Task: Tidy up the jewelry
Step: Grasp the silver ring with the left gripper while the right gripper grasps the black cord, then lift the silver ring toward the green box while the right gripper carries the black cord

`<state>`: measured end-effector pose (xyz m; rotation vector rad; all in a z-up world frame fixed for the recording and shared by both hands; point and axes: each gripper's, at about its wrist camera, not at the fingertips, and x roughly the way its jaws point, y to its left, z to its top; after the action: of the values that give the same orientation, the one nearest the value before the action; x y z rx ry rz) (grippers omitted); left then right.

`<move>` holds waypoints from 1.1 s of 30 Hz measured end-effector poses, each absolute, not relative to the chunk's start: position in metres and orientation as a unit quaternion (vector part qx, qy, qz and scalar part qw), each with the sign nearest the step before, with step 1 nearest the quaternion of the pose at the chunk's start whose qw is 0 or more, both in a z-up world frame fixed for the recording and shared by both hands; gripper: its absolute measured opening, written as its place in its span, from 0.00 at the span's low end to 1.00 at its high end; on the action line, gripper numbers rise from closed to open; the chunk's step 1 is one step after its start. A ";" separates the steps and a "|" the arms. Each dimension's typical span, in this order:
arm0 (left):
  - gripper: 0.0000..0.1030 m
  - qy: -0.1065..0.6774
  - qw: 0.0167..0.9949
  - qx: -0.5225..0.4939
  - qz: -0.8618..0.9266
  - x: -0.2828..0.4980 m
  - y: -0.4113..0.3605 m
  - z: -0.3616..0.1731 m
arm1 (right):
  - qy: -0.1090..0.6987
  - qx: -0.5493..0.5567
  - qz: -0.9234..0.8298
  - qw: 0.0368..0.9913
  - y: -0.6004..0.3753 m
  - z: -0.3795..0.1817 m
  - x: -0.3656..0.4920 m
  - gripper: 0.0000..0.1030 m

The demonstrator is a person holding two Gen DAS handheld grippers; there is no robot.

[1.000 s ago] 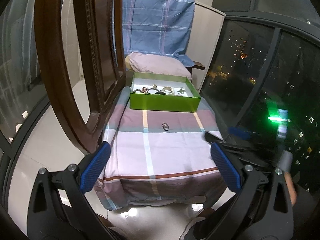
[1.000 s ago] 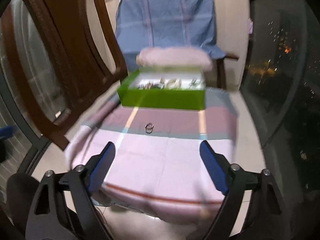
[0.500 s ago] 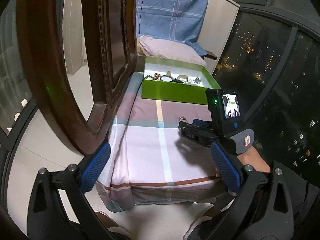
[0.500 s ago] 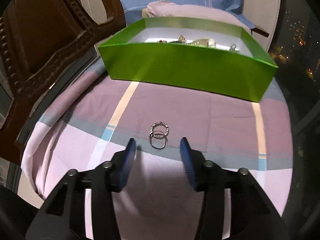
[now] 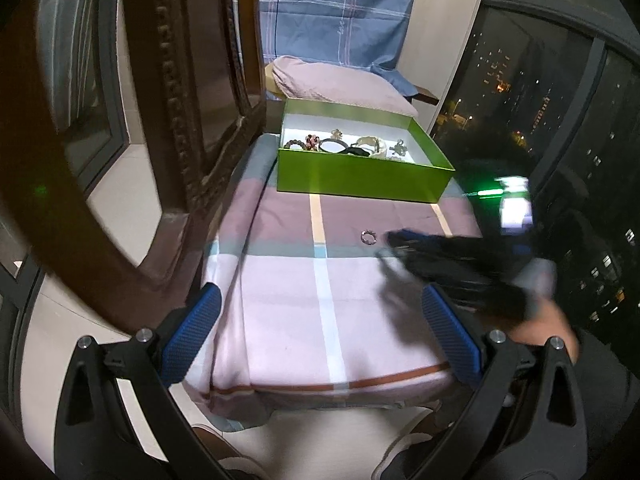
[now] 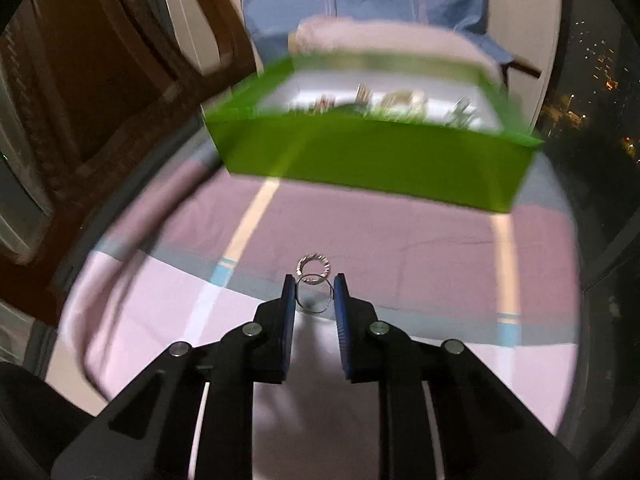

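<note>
Two linked silver rings (image 6: 313,276) lie on the striped pink cloth (image 6: 400,248). My right gripper (image 6: 314,292) is low over the cloth, its blue pads closed in around the nearer ring; contact is unclear in the blur. In the left wrist view the rings (image 5: 368,237) lie just left of the blurred right gripper (image 5: 394,240). A green box (image 5: 360,178) holding several bracelets and other jewelry stands beyond the rings. My left gripper (image 5: 320,328) is open and empty, held back above the near edge of the cloth.
A dark wooden chair frame (image 5: 176,120) stands close on the left. A pink pillow (image 5: 340,84) and blue cloth (image 5: 336,12) lie behind the box. Dark window glass (image 5: 560,120) runs along the right.
The right gripper's fingers narrowed and moved forward around the nearer ring. The left gripper shifted slightly and stays open.
</note>
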<state>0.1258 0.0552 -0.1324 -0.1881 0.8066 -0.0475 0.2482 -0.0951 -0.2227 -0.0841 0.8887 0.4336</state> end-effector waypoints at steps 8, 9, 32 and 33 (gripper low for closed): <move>0.85 0.418 0.906 -0.050 -0.050 0.218 0.002 -0.175 | 0.350 0.028 0.164 0.922 -0.205 -0.144 0.190 0.19; 0.74 0.439 0.896 -0.045 -0.055 0.237 -0.007 -0.191 | 0.348 0.032 0.160 0.923 -0.215 -0.142 0.184 0.19; 0.20 0.364 0.928 -0.045 -0.064 0.170 0.009 -0.109 | 0.310 0.022 0.180 0.933 -0.207 -0.106 0.145 0.19; 0.20 0.346 0.935 -0.050 -0.065 0.149 0.015 -0.090 | 0.304 0.020 0.183 0.935 -0.203 -0.100 0.140 0.19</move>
<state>0.1493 0.0149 -0.0895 -0.1025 0.7082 -0.1321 0.1400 -0.2028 -0.1003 0.0417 0.6222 0.3742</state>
